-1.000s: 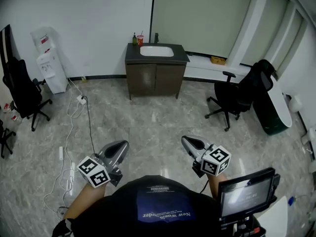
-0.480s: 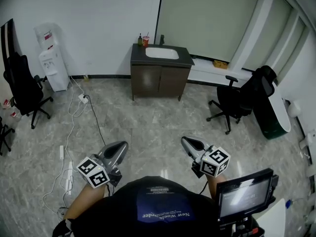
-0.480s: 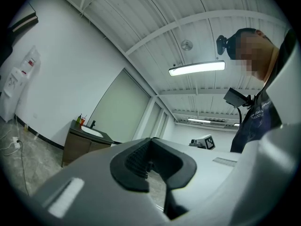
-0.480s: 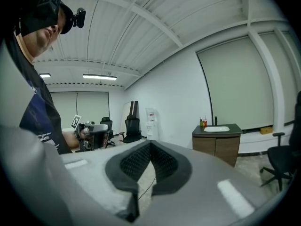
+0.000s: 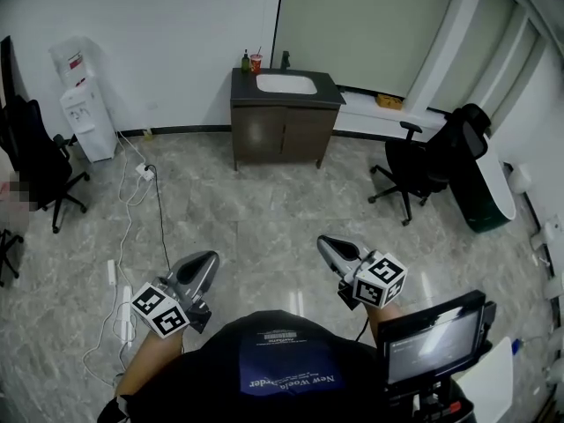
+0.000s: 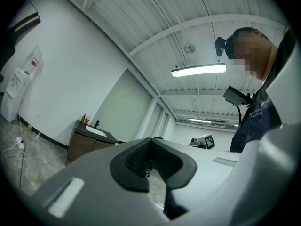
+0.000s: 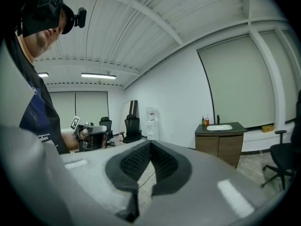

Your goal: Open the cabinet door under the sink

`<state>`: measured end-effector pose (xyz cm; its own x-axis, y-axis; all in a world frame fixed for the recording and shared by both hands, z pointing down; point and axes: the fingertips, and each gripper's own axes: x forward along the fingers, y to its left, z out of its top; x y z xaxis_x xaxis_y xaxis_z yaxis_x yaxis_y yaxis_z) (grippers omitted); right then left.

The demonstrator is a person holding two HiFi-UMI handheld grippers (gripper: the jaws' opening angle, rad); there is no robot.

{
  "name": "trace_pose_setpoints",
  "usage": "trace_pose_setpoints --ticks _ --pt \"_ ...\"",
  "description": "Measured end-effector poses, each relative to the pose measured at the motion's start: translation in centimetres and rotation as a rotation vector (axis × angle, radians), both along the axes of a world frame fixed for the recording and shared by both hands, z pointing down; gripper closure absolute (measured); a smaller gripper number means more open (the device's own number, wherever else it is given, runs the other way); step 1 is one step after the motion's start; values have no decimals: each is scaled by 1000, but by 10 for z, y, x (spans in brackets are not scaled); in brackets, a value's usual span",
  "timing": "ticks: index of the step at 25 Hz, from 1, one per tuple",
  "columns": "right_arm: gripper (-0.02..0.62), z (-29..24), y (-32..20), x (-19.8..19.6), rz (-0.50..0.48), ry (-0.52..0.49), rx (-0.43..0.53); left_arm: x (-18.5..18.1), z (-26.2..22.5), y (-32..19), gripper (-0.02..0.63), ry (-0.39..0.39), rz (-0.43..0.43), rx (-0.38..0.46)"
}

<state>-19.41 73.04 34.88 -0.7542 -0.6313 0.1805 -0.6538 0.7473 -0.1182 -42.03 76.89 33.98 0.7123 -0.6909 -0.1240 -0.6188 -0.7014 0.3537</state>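
Observation:
A dark brown cabinet with two shut doors stands against the far wall, with a white sink set in its top. It also shows far off in the left gripper view and the right gripper view. My left gripper and right gripper hover over the floor close to my body, far from the cabinet and pointing toward it. Both are shut with nothing between the pads.
A bottle and a red cup stand on the counter. A water dispenser stands at the left wall and cables trail over the floor. Black office chairs flank the marble floor, and a monitor sits at lower right.
The person has stepped forward and both grippers travelled along, sitting slightly lower in the head view. The cabinet looks a little nearer. Both jaws stayed shut.

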Motion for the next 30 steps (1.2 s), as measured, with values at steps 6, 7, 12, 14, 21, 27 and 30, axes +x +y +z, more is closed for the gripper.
trace_pose_setpoints --ticks 6,7,12,14,21,27,30 --pt "595 7 3 -5 -24 12 -1 -1 6 -2 607 -1 4 -16" --pt "595 8 1 -4 -22 8 -3 0 6 -4 607 -3 6 -16" --pt "595 19 -34 30 -26 -27 -26 33 6 -37 607 -23 6 -24" --pt "595 22 -61 51 -38 -40 -26 56 5 -64 607 -28 2 -24" --pt "595 11 -128 135 -60 -57 -10 149 -20 -126 607 -17 23 10" --pt "595 8 -176 204 -57 -46 9 219 -26 -176 607 -20 34 4" --pt "595 15 -194 223 -53 -47 0 242 -22 -192 607 -26 49 -3"
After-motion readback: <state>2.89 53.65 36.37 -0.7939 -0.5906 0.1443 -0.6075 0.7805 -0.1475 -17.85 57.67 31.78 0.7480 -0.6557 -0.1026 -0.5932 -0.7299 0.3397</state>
